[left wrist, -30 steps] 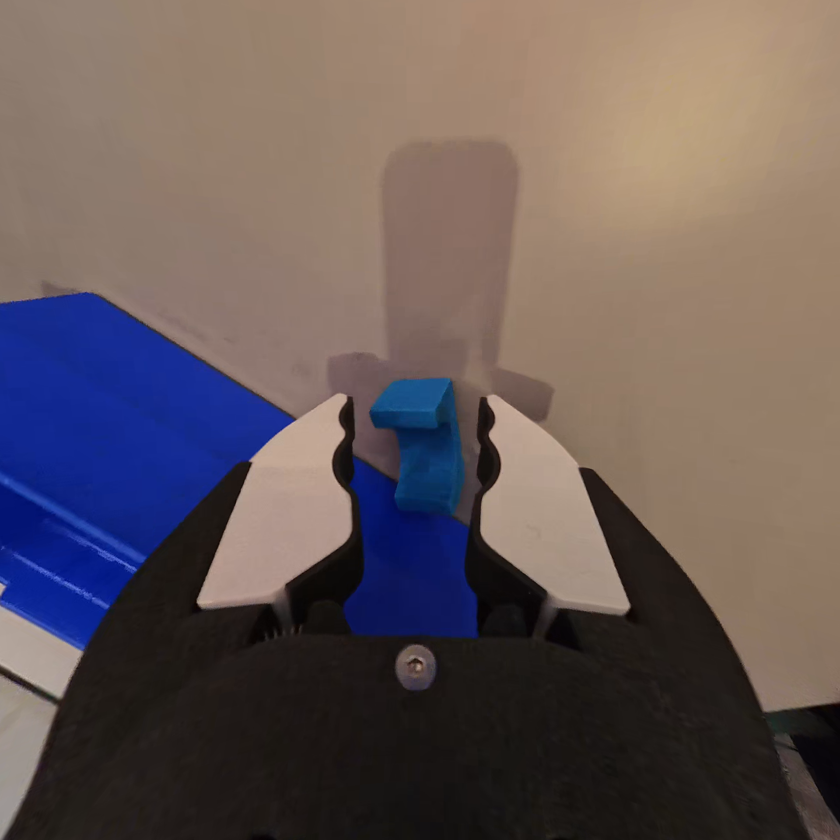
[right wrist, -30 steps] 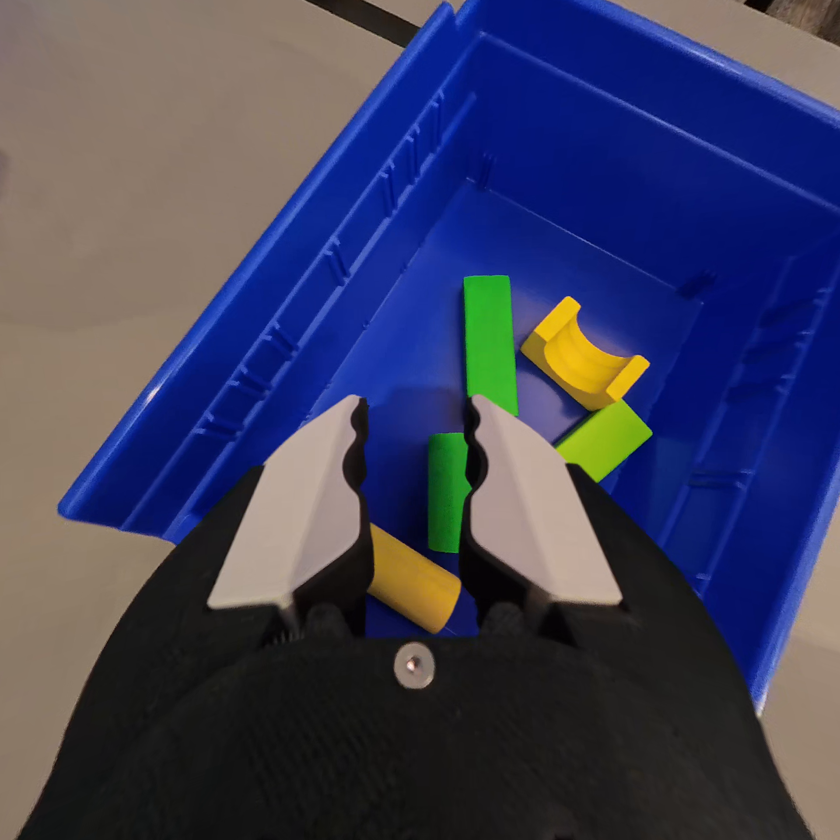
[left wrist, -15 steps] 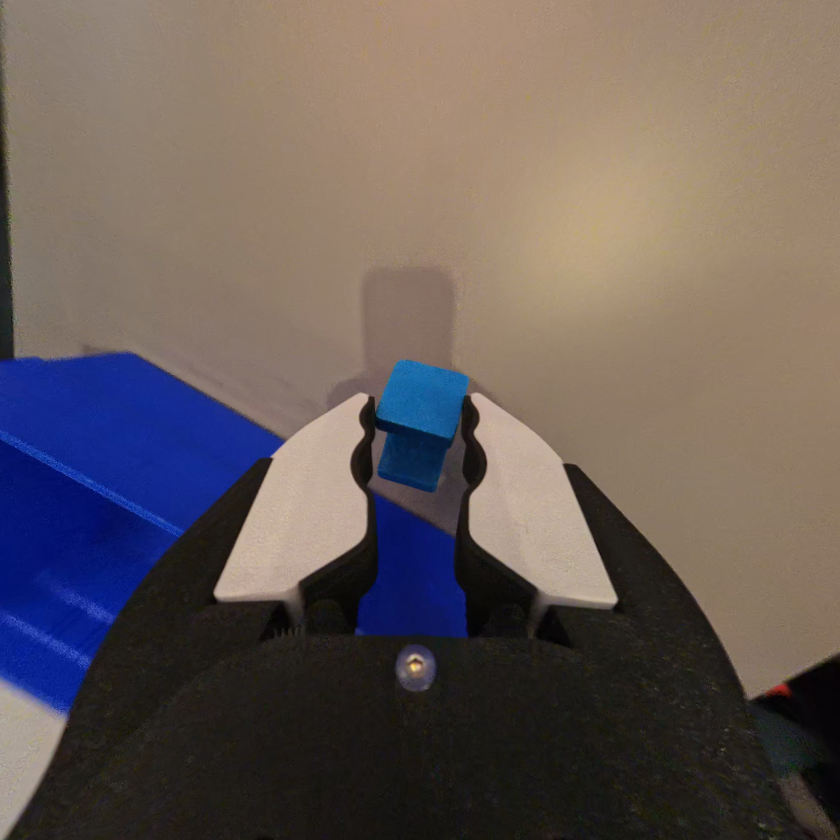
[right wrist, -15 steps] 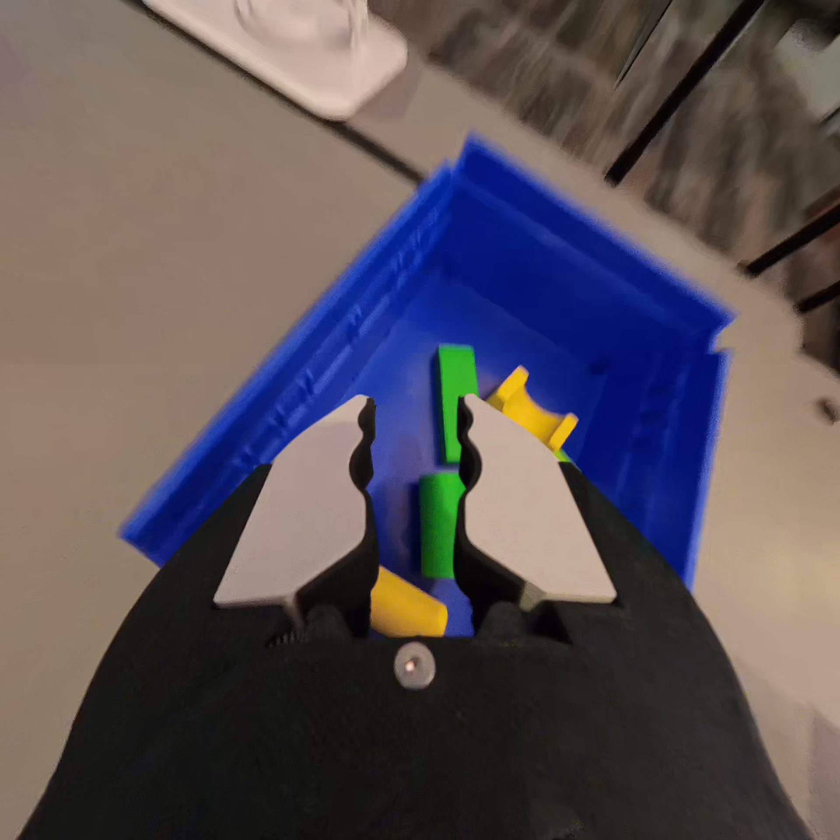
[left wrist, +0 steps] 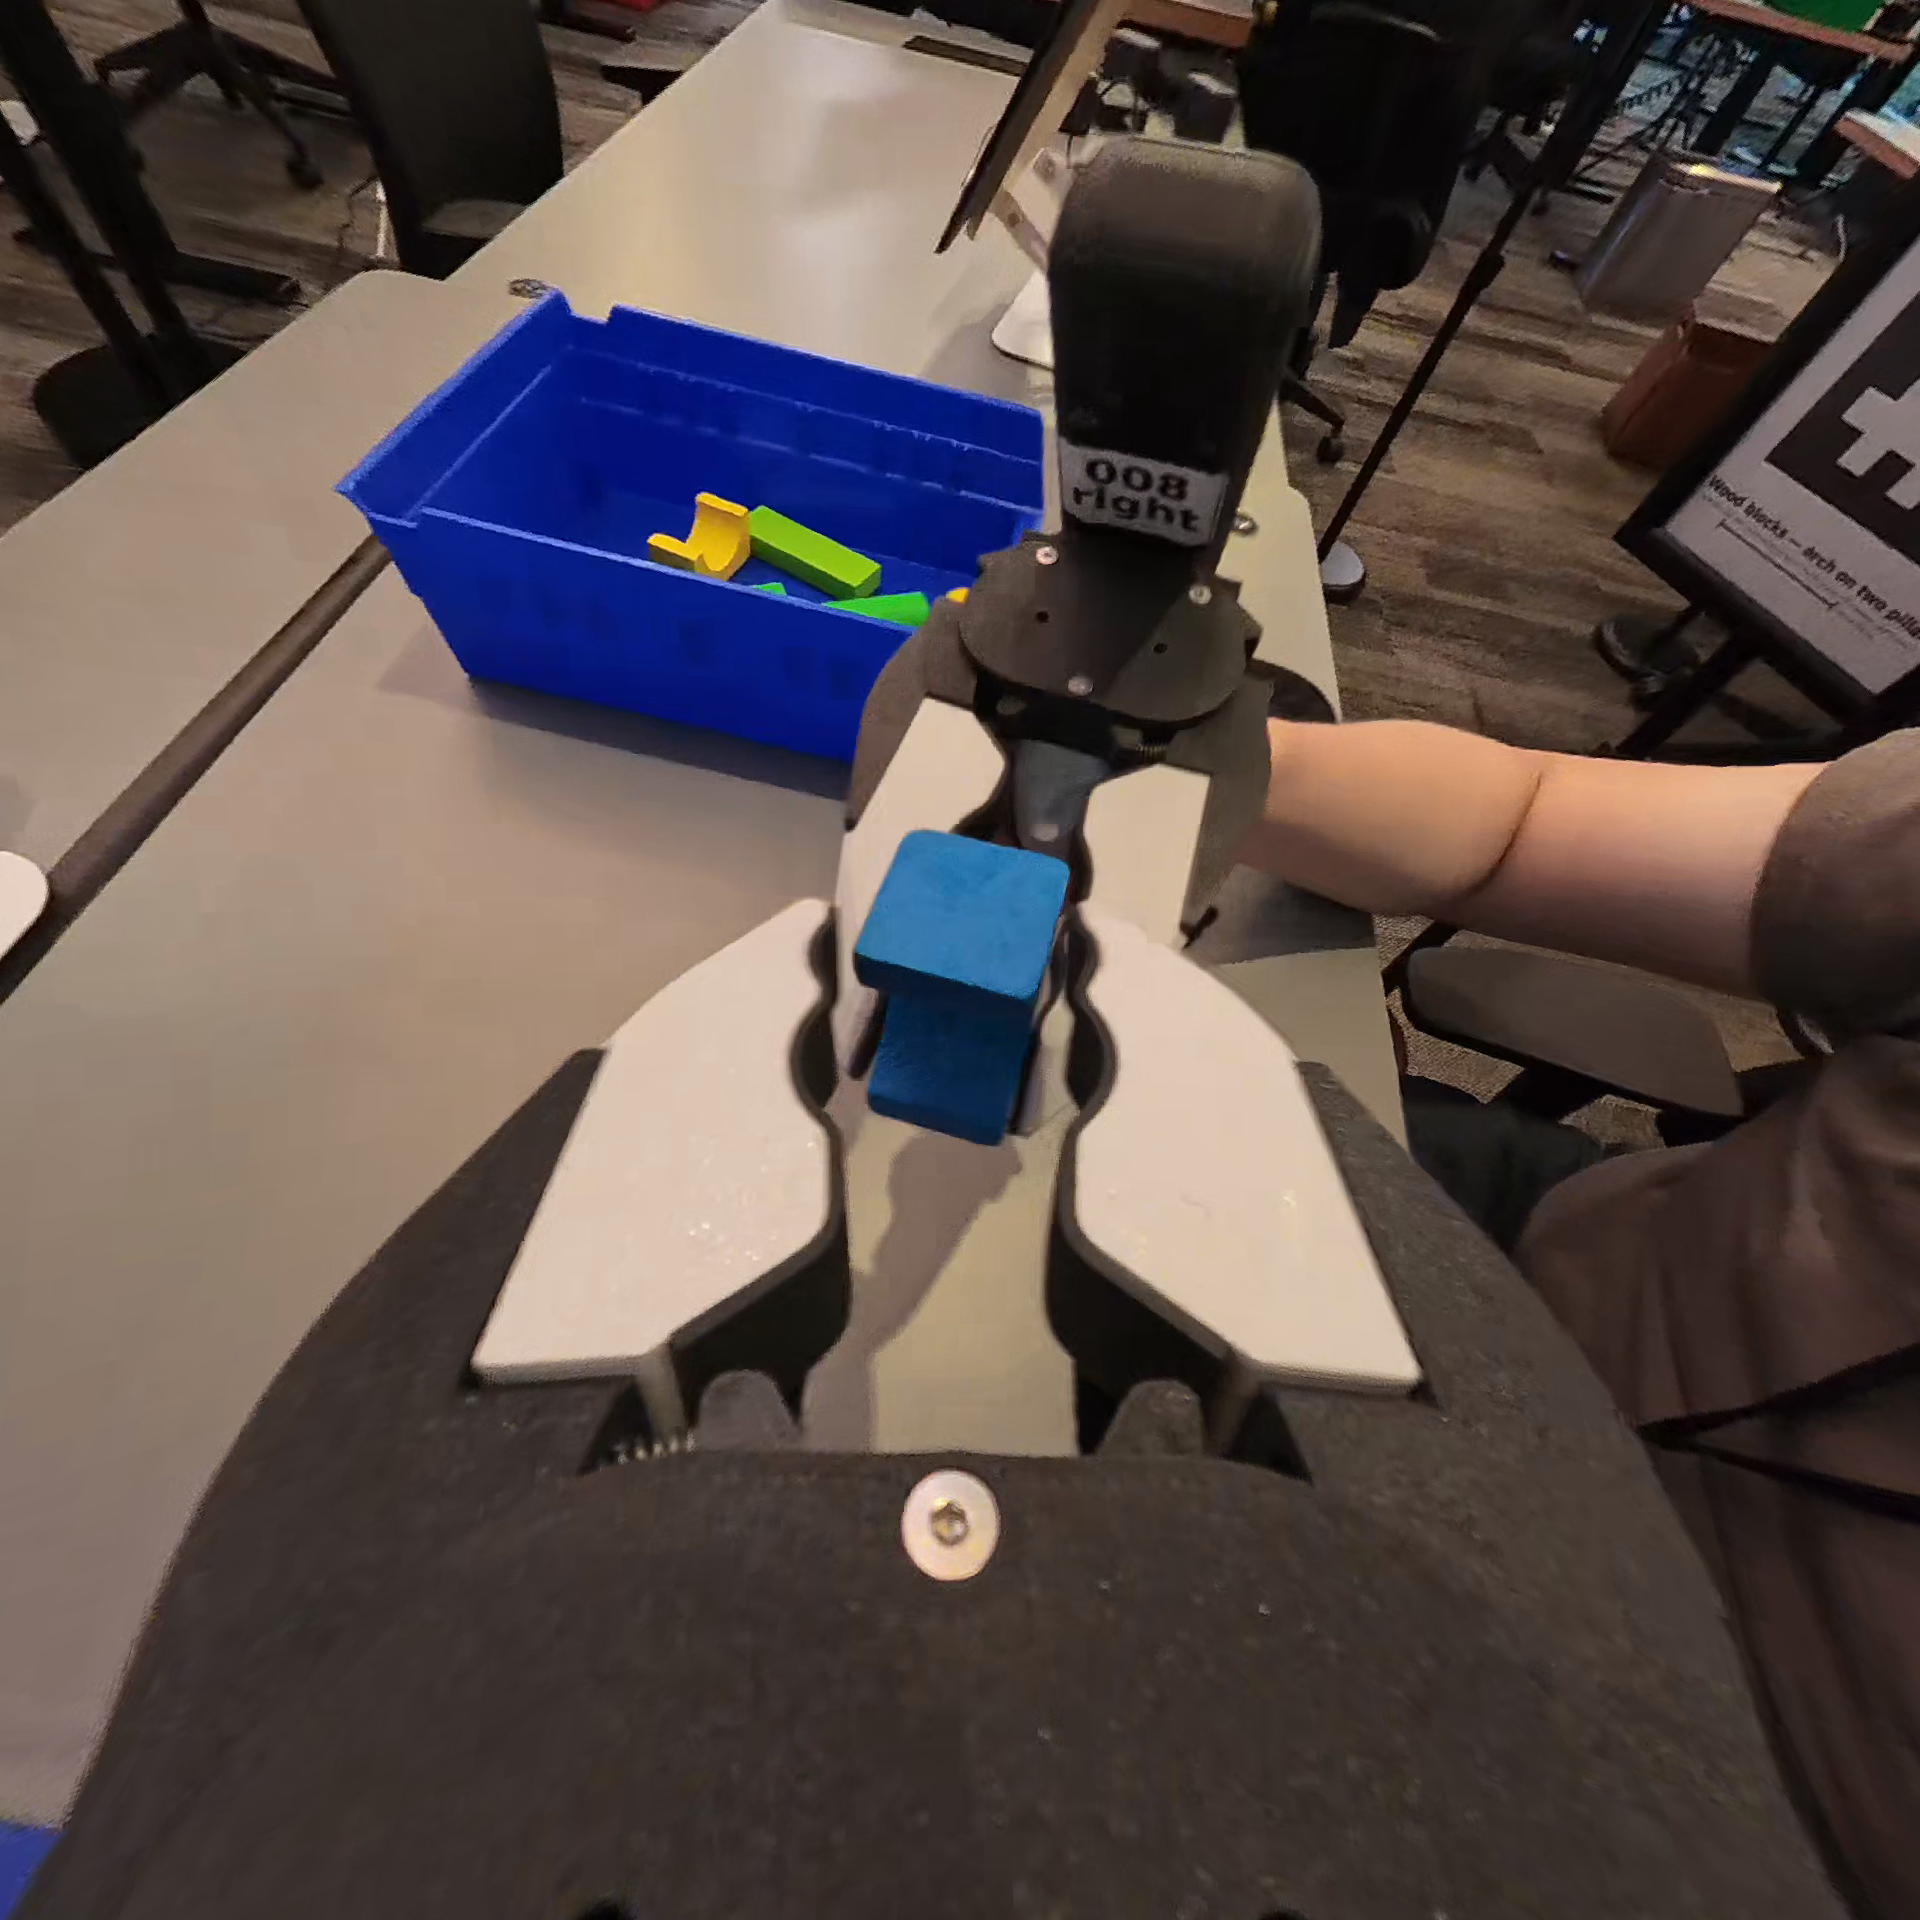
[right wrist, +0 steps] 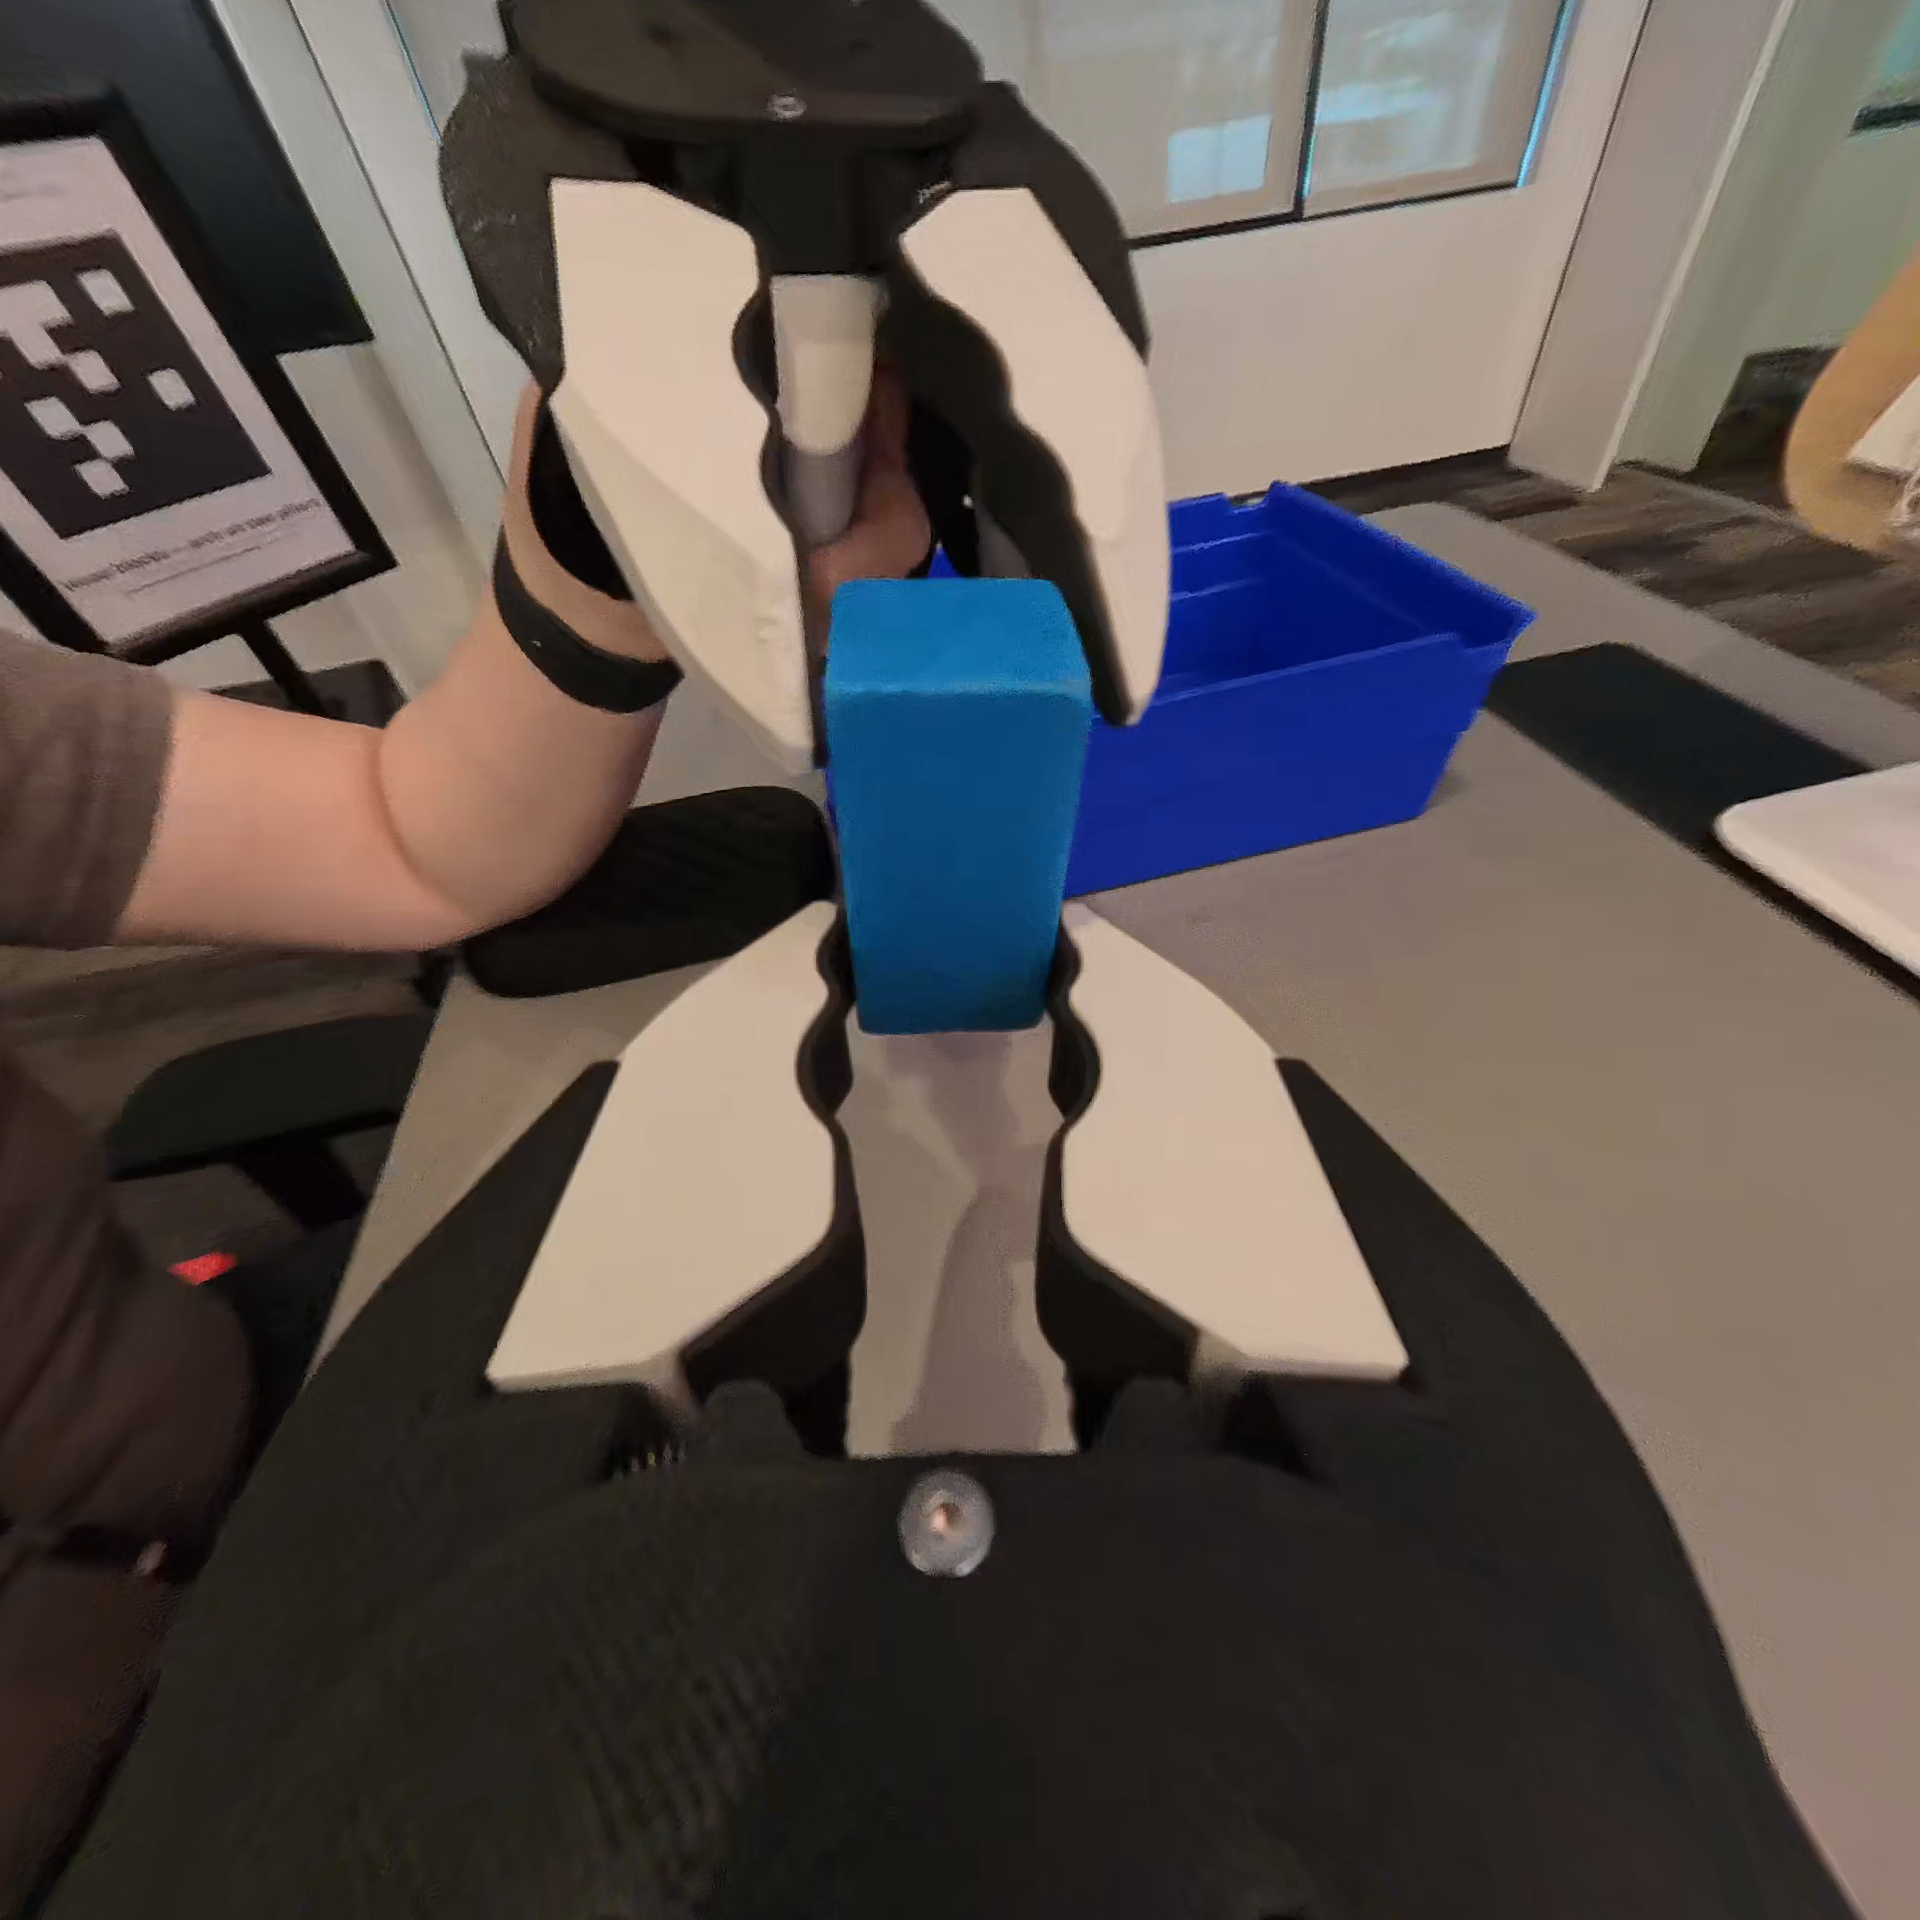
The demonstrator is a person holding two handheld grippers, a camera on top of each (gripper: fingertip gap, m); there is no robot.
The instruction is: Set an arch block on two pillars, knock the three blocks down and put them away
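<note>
A blue arch block [left wrist: 961, 935] stands on end between my two grippers, just over the grey table [left wrist: 416, 987]. My left gripper [left wrist: 951, 966] is shut on it. In the right wrist view the flat back of the block [right wrist: 951, 810] faces me. There the left gripper [right wrist: 956, 717] reaches down from the far side and clamps its upper end. My right gripper [right wrist: 945, 966] is closed on its lower end. In the left wrist view the right gripper [left wrist: 1029, 883] faces me just behind the block.
A blue bin [left wrist: 623, 623] stands on the table at the back left and holds a yellow arch [left wrist: 707, 535] and green blocks [left wrist: 816, 551]. It also shows in the right wrist view [right wrist: 1299, 748]. A person's forearm [left wrist: 1455, 821] and a sign on a stand [left wrist: 1829, 488] are at the right. The left gripper's tips are roughly 5 cm from the right gripper's.
My right gripper has left the bin and come to the blue arch block, opposite the left gripper. The left gripper has carried the block away from the bin to the table's near side.
</note>
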